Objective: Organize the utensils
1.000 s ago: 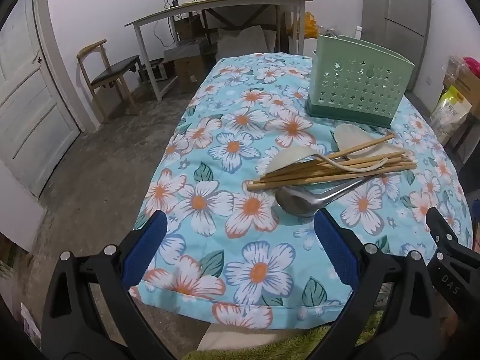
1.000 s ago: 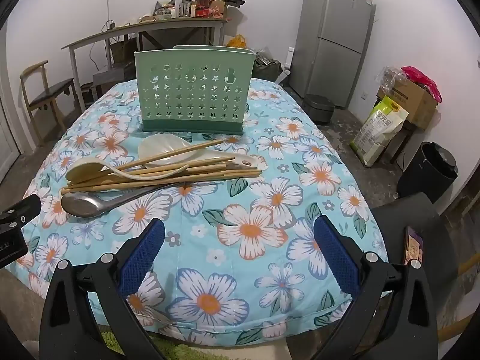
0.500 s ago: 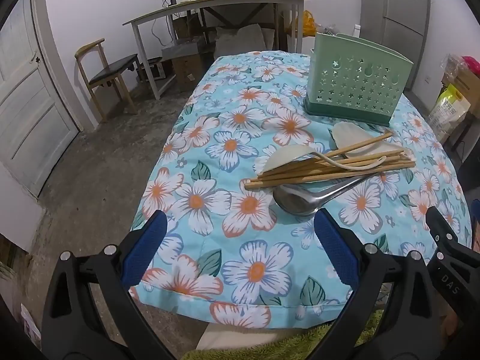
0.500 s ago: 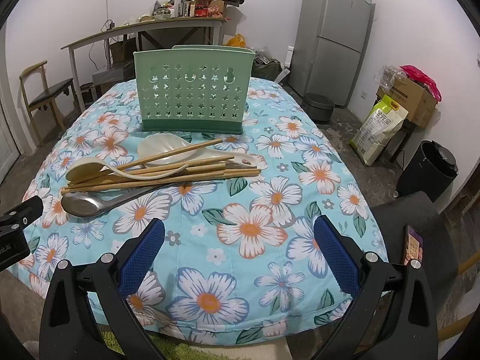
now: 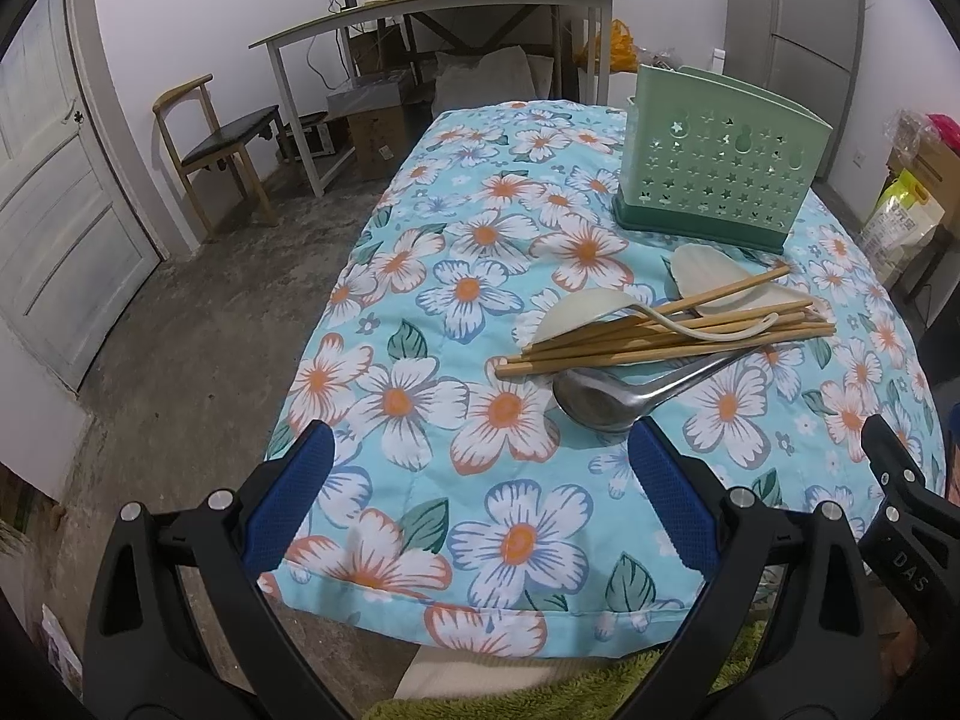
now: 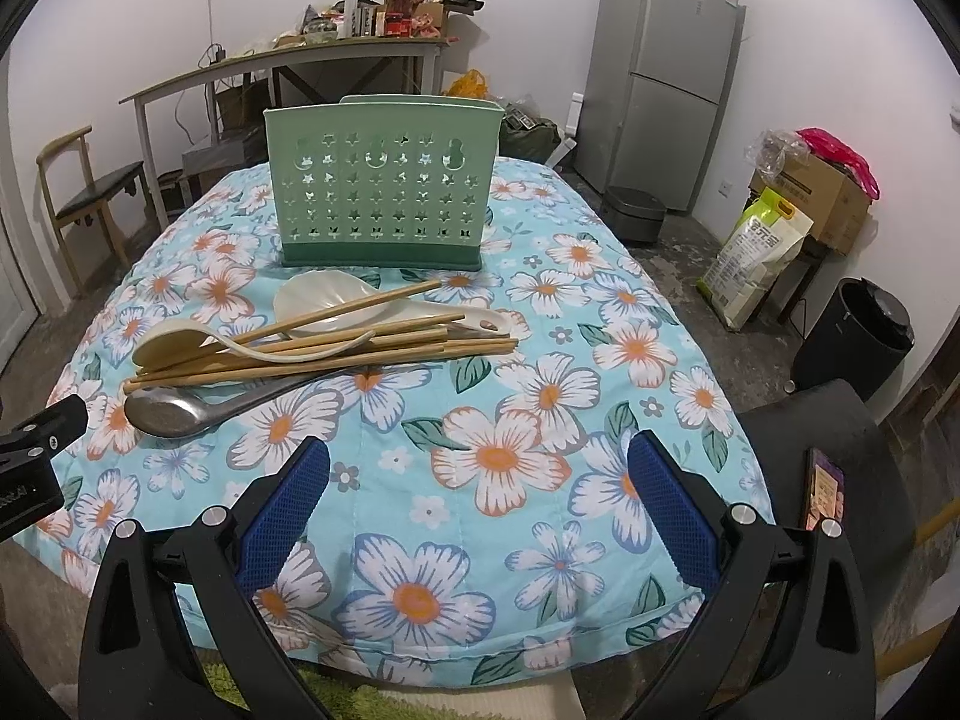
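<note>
The utensils lie in one loose heap in front of the green holder (image 6: 382, 192), on the flowered cloth (image 6: 516, 420) that covers the tabletop. The heap is made of a bundle of wooden chopsticks (image 6: 336, 354), lying crosswise and roughly parallel to the holder's front wall, with one pair angled up toward it. A metal spoon (image 6: 180, 411) lies on the side of the bundle away from the holder, its bowl facing up and its handle running under the sticks. A cream spoon (image 6: 174, 345) with a thin curved handle rests on top of the bundle, and a wide white rice paddle (image 6: 324, 300) sits just in front of the holder, partly under the sticks.

The holder is a pale green plastic box on a darker green base, its front wall punched with rows of star-shaped and gourd-shaped holes. It stands upright – what is inside cannot be seen from either view, and nothing sticks out above its rim.

The left hand-held gripper (image 5: 480, 492) hovers over the cloth's near edge, well short of the holder, its blue-padded jaws spread wide and holding nothing; the metal spoon's bowl is just beyond its right pad. The right hand-held gripper (image 6: 480, 498) is likewise spread wide and empty – over bare cloth, nearer than the heap.
</note>
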